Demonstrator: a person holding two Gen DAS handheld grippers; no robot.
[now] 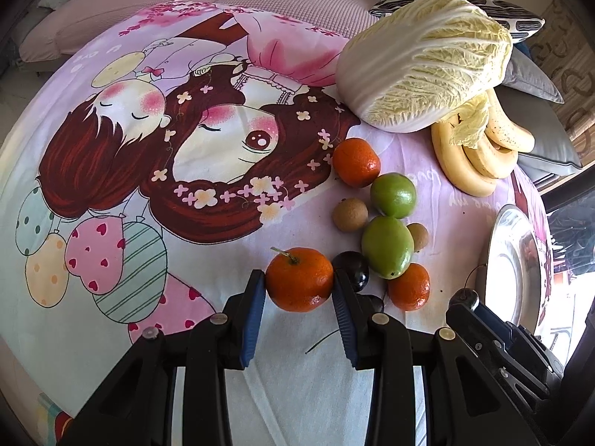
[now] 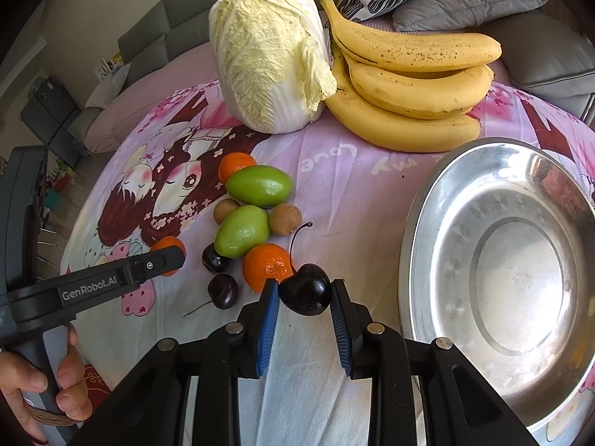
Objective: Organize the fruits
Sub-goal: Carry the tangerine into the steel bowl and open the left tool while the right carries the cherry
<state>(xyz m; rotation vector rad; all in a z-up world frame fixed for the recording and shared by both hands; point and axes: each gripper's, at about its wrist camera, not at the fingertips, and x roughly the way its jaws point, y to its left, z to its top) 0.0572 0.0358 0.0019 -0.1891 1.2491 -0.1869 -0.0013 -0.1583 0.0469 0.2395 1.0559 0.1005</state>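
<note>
Both claws clamped: left gripper [image 1: 299, 284] on tangerine [image 1: 297, 278], right gripper [image 2: 305, 293] on cherry [image 2: 305, 290].

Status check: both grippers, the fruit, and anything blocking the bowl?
Left gripper shut on tangerine. Right gripper shut on cherry. Steel bowl empty, path to it clear.

"GenRobot.AI" reads in pale letters on the dark arm of the left hand-held gripper [image 2: 163, 260], seen from the right wrist view. The printed cartoon cloth [image 2: 372, 186] carries cursive white words, upside down from this side: "my Love" between the bananas and the small fruits. In the left wrist view that lettering is too distorted to read
</note>
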